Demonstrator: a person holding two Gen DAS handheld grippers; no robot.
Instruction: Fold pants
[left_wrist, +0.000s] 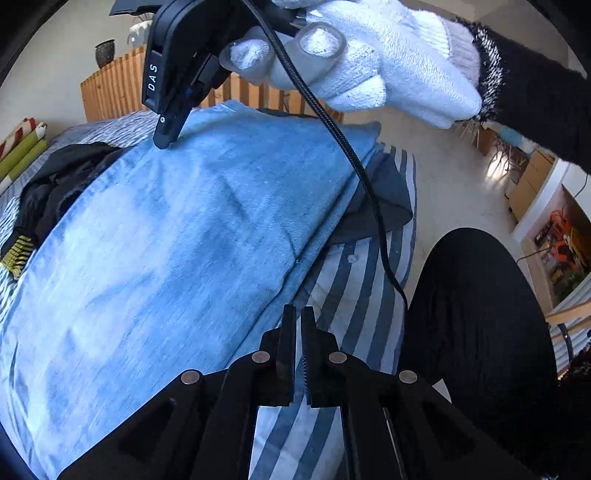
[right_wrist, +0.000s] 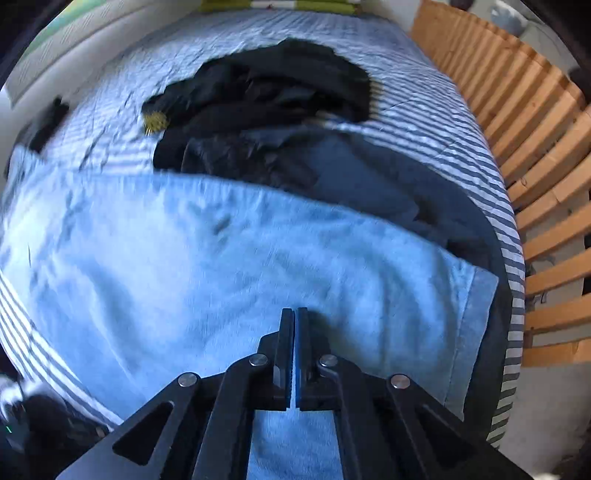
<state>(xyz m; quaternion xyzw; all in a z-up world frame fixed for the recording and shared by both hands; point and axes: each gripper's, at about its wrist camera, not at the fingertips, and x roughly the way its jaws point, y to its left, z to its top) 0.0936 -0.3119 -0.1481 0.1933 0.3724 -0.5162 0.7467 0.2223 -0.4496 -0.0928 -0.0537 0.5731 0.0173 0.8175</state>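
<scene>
Denim pants (left_wrist: 177, 229) lie folded lengthwise mid-frame, cross-folds remaining; left gripper (left_wrist: 298, 314) and right gripper (right_wrist: 295, 314) are closed, empty.

Striped bedspread (right_wrist: 424, 110) covers the bed | black garment heap (right_wrist: 266, 99) lies mid-bed, yellow-ribbed cuff (right_wrist: 155, 122) at its edge | wooden slatted frame (right_wrist: 546, 184) stands along the bed's side | dark vase (left_wrist: 105, 51) tops it
</scene>
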